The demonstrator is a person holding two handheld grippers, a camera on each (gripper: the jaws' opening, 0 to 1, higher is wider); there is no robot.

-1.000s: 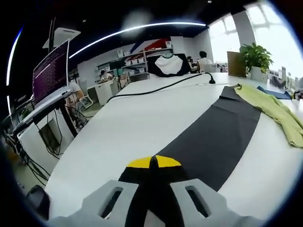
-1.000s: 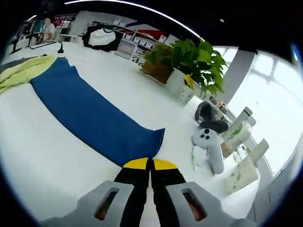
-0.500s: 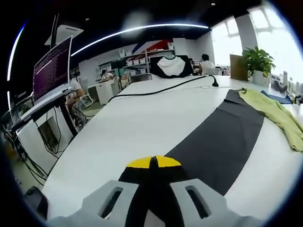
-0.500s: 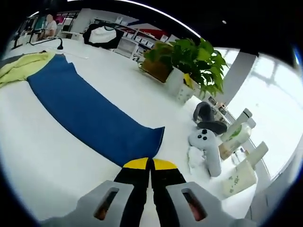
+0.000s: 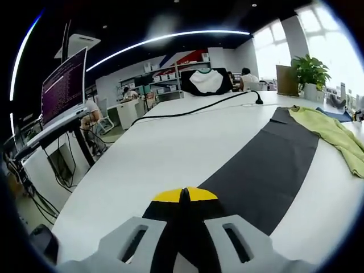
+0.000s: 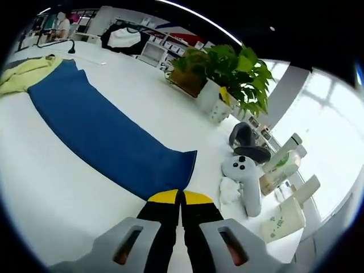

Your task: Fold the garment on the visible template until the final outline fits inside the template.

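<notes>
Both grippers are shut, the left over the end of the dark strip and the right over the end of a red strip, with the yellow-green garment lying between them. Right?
One slip: the strip at the right gripper is blue, not red, as the right gripper view shows. The rest holds: both are shut, the left gripper over the dark strip, with the yellow-green garment between.

Open-plan office, monitor [image 5: 61,85], shelving [image 5: 149,75], seated workers [image 5: 246,74], potted plant [image 6: 227,71]

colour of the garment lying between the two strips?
Pale yellow-green. The garment shows best in the left gripper view, lying beside the dark grey strip.
</notes>
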